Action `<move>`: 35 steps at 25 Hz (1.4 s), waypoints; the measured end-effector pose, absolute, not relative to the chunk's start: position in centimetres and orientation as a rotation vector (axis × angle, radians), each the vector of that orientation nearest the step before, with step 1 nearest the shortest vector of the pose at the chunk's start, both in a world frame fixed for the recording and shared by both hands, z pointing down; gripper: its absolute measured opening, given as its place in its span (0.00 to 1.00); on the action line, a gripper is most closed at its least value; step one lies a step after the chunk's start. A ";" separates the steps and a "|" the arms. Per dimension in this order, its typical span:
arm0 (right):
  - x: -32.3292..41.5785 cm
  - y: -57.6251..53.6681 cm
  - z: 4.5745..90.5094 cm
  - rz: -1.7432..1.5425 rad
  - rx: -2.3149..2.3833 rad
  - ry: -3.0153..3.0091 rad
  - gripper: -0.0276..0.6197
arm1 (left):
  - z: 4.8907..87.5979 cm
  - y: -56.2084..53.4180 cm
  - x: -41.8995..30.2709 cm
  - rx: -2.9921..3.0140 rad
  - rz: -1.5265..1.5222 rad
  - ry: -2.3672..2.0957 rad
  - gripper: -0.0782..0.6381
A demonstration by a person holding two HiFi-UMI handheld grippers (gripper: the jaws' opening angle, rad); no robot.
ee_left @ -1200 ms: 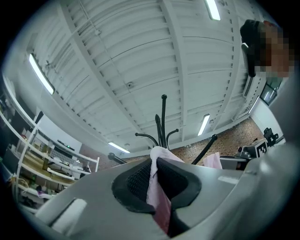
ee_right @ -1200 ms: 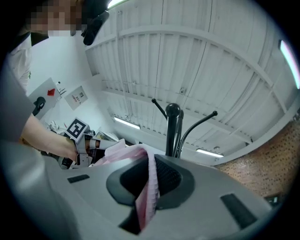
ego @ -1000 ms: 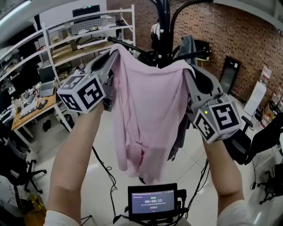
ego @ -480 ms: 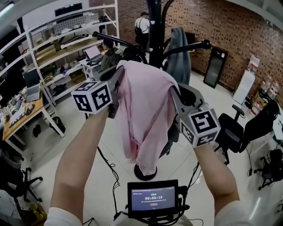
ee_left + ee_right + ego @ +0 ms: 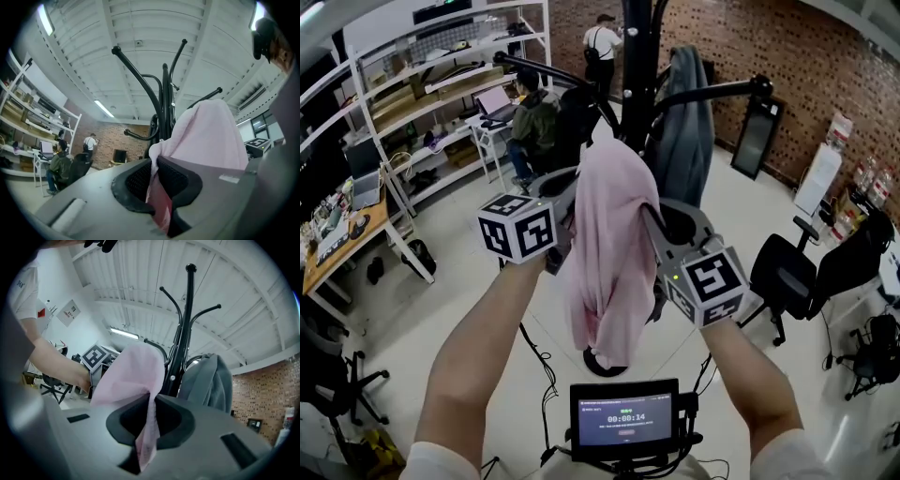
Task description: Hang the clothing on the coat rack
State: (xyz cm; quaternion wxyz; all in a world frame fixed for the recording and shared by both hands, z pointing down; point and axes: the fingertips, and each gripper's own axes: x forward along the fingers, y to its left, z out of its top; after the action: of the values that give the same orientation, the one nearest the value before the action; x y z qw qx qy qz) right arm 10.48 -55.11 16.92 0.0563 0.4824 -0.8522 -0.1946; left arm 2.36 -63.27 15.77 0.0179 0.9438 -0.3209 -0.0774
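The left tool [image 5: 157, 185] is pressed together on one edge of the pink shirt [image 5: 609, 234]. The right tool [image 5: 147, 427] pinches another edge the same way. The shirt hangs between the two tools, bunched into a peak at the top, right in front of the black coat rack [image 5: 637, 56]. I cannot tell if the peak sits on a hook yet.

To do this step well, I think both tools should grip tight until the top of the shirt lies over a free arm of the rack. A grey jacket [image 5: 684, 122] already hangs on the rack just behind, so a bare arm is best. Let go only when the shirt hangs by itself, or it may slide down to the floor [image 5: 459, 262].

The floor is pale and shiny. A long surface [image 5: 342, 239] with small stuff on it stands at the left, near white shelves [image 5: 412, 84]. A person [image 5: 534, 117] sits at a laptop far behind, a brick wall [image 5: 825, 66] is on the right, and a black chair [image 5: 787, 272] stands near it
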 end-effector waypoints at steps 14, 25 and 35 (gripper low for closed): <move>7.9 -55.0 19.5 -0.509 1.336 -2.669 0.09 | 19.7 -60.2 2.5 2.915 -0.430 -0.648 0.21; 8.5 -54.8 21.3 -0.398 1.315 -2.732 0.35 | 23.4 -58.2 -3.6 2.783 -0.551 -0.622 0.37; 10.8 -52.7 21.4 -0.378 1.378 -2.756 0.43 | 24.4 -54.3 -5.6 2.795 -0.557 -0.766 0.36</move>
State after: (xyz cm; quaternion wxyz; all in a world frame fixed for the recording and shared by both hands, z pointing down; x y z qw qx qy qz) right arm 10.81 -52.69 21.37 0.0188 0.4438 -0.8876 -0.1217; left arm -5.59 -54.32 24.44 0.0952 0.9428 -0.2583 -0.1880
